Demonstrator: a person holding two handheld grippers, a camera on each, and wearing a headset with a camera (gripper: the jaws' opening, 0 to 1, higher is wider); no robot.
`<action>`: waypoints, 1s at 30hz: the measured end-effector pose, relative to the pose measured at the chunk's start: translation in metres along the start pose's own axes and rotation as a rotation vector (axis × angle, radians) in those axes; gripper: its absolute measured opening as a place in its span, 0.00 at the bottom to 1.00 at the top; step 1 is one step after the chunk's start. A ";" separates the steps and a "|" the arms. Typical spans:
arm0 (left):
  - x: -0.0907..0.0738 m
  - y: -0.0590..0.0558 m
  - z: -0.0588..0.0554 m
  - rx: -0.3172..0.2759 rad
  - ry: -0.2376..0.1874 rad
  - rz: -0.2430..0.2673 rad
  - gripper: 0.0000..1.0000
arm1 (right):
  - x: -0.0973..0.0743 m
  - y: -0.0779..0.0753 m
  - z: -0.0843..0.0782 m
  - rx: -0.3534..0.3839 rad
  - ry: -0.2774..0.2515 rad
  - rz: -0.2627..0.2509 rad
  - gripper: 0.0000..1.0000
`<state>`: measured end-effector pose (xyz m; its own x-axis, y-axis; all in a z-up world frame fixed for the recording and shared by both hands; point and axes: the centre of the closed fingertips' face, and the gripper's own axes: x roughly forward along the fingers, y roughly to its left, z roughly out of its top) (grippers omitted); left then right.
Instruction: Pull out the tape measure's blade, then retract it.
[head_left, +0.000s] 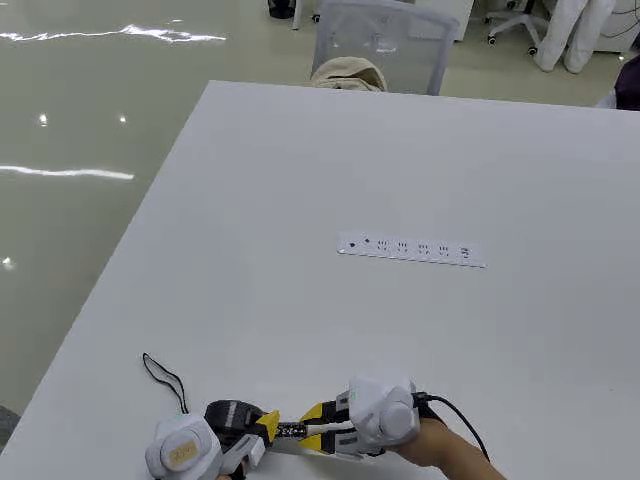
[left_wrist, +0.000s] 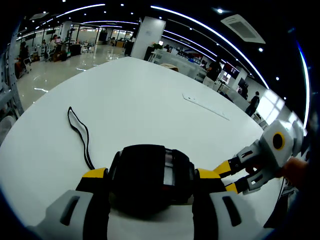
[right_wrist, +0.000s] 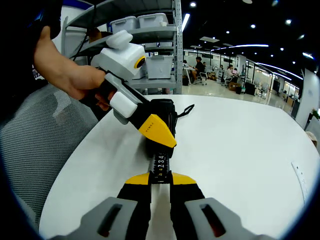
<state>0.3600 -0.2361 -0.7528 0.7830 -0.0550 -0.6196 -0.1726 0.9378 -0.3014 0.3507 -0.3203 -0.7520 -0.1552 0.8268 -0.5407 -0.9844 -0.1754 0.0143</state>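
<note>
Pinching blade (right_wrist: 159, 162), right gripper (right_wrist: 160, 179), numerals legible in its own view

The tape measure (head_left: 232, 417) sits near the table's (head_left: 400, 160) front edge, clamped between the left gripper's (left_wrist: 151, 176) jaws. Its blade (right_wrist: 160, 162) runs right to the right gripper (right_wrist: 160, 179), which pinches it. Its strap (head_left: 165, 378) trails left. Farther back lies what looks like a power strip (head_left: 411, 249), and a chair (head_left: 380, 40) stands behind the far edge.
</note>
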 end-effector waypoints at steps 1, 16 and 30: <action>0.000 0.000 0.000 0.000 0.000 0.000 0.64 | 0.000 0.000 0.000 -0.001 0.000 0.000 0.12; 0.000 0.001 0.000 -0.009 0.001 -0.005 0.64 | 0.010 -0.001 0.003 0.000 -0.004 0.007 0.12; -0.001 0.001 0.000 -0.017 0.002 -0.010 0.64 | 0.019 -0.001 0.007 0.000 -0.005 0.016 0.12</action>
<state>0.3597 -0.2352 -0.7524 0.7833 -0.0648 -0.6183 -0.1750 0.9314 -0.3193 0.3480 -0.3008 -0.7560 -0.1709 0.8265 -0.5363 -0.9818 -0.1885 0.0224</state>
